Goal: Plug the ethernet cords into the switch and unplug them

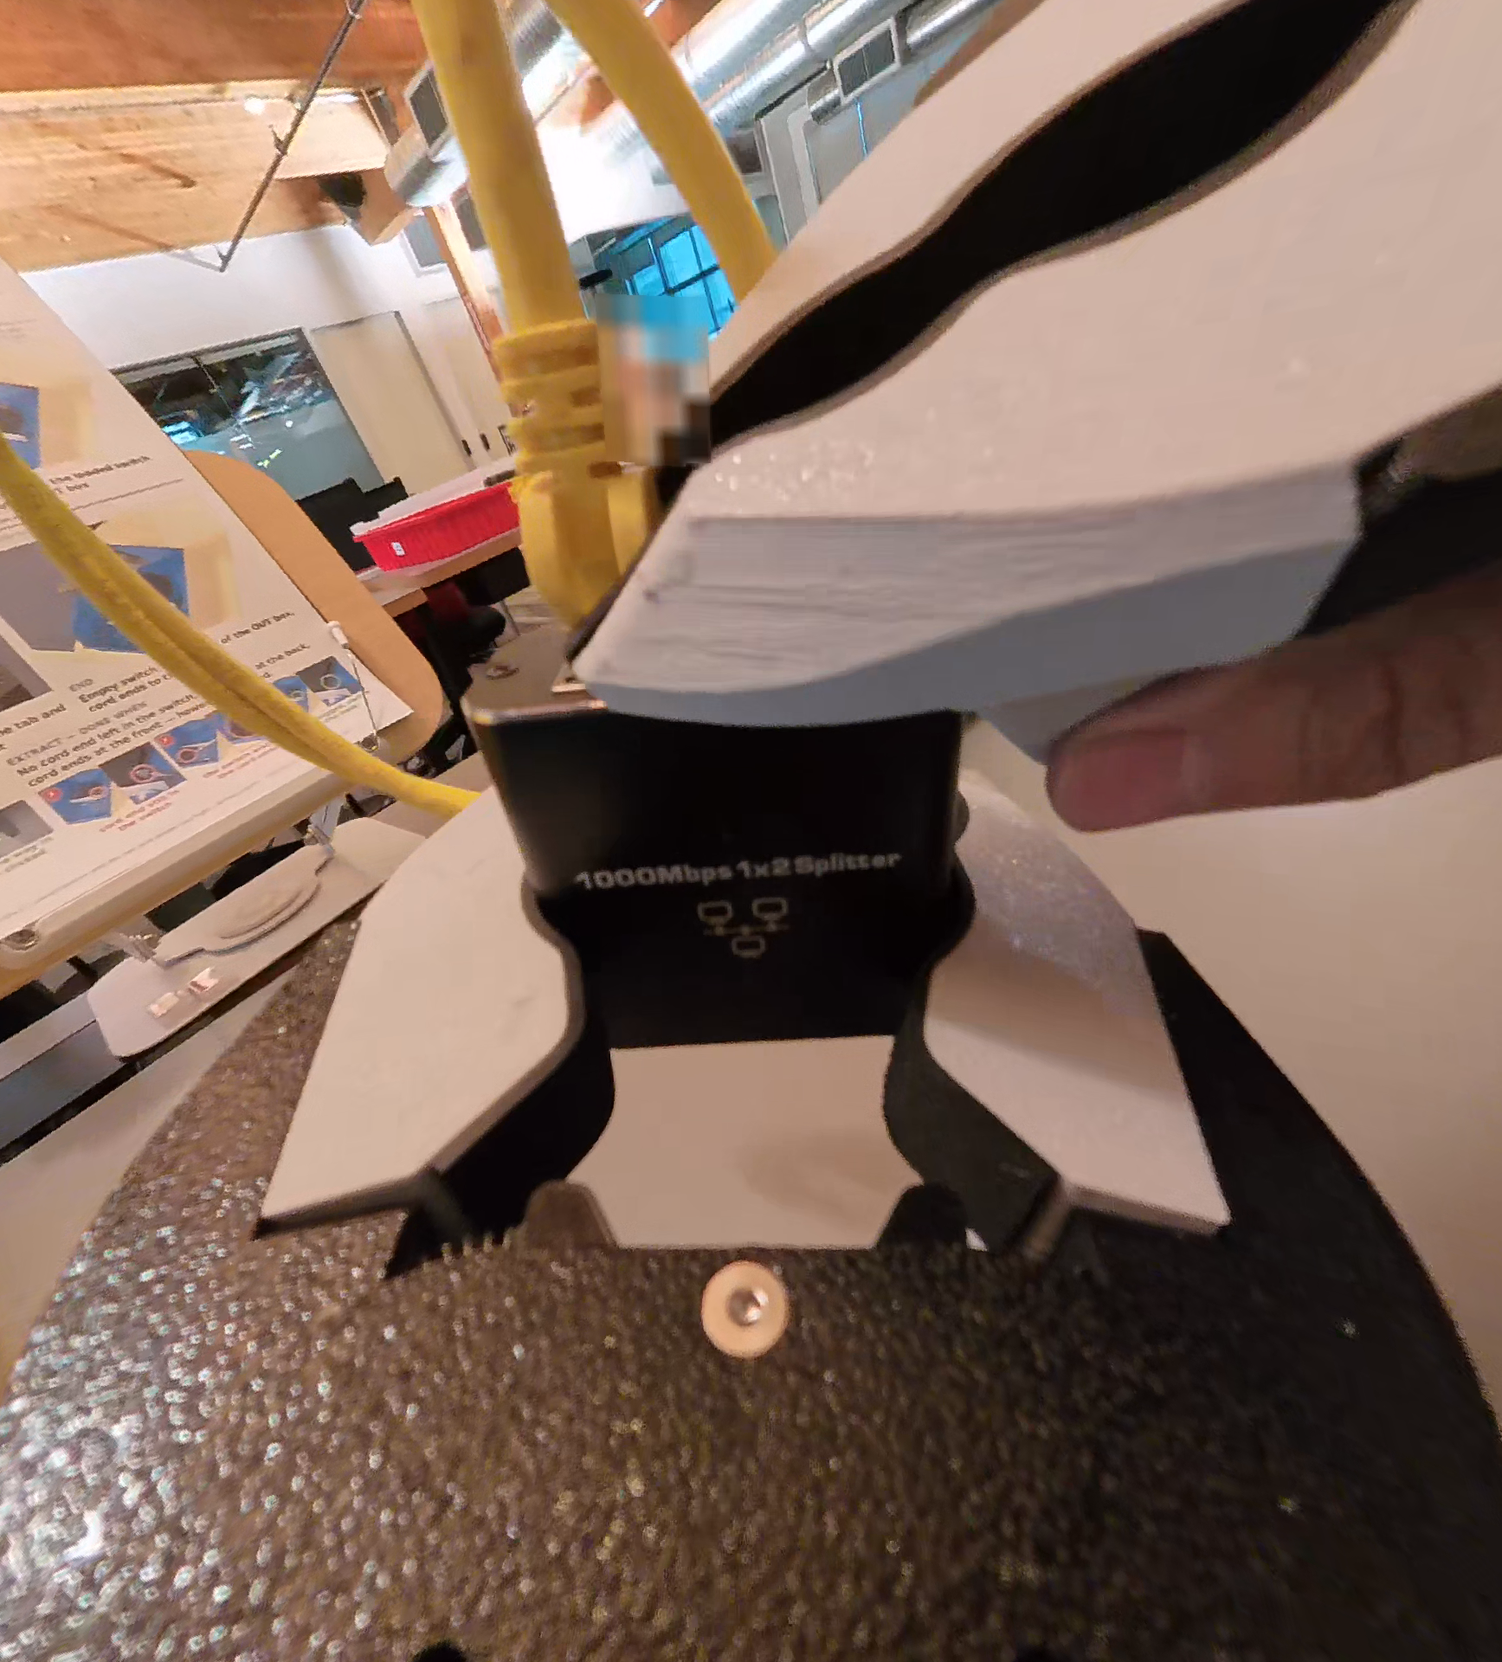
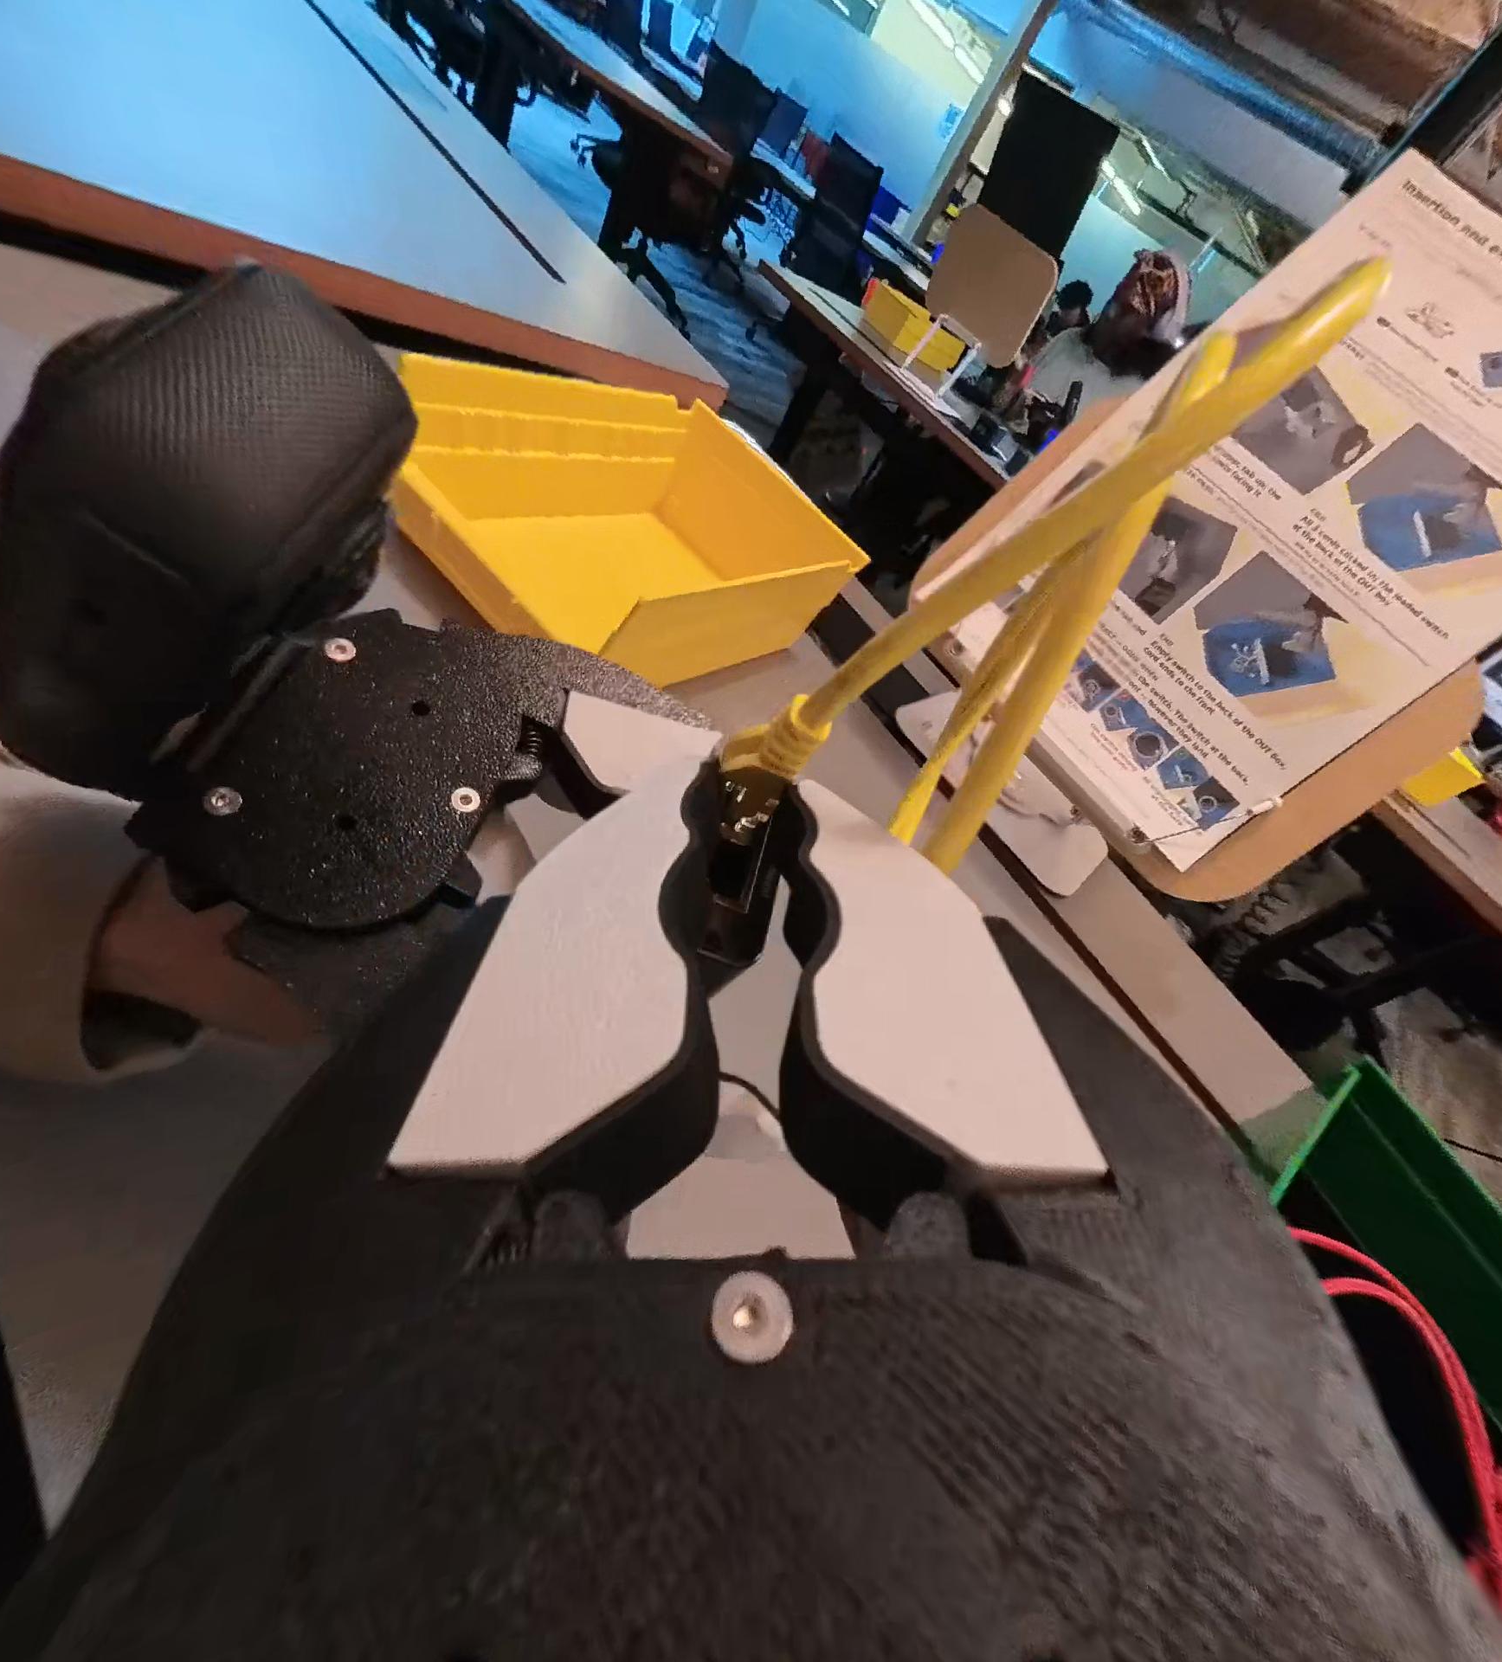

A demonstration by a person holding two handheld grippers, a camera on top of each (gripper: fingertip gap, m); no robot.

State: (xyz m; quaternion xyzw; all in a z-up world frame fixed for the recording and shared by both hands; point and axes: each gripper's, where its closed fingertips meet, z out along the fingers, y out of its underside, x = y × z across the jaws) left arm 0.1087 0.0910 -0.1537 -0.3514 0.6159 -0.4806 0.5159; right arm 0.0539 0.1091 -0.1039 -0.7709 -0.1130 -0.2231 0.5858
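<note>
The left gripper (image 1: pixel 742 908) is squeezed tight on the small black box-shaped switch (image 1: pixel 720 791), and the right gripper (image 2: pixel 742 863) is closed around the far end of that switch, where the yellow ethernet cord plug (image 2: pixel 760 751) goes in. It looks like the unplugging step, so I think the next move is to press the little clip and pull the plug straight out. Past the switch, loose yellow cords (image 2: pixel 1089 540) hang close and could snag, then come the yellow plastic bin (image 2: pixel 630 549) and a tilted instruction sheet (image 2: pixel 1323 540).
</note>
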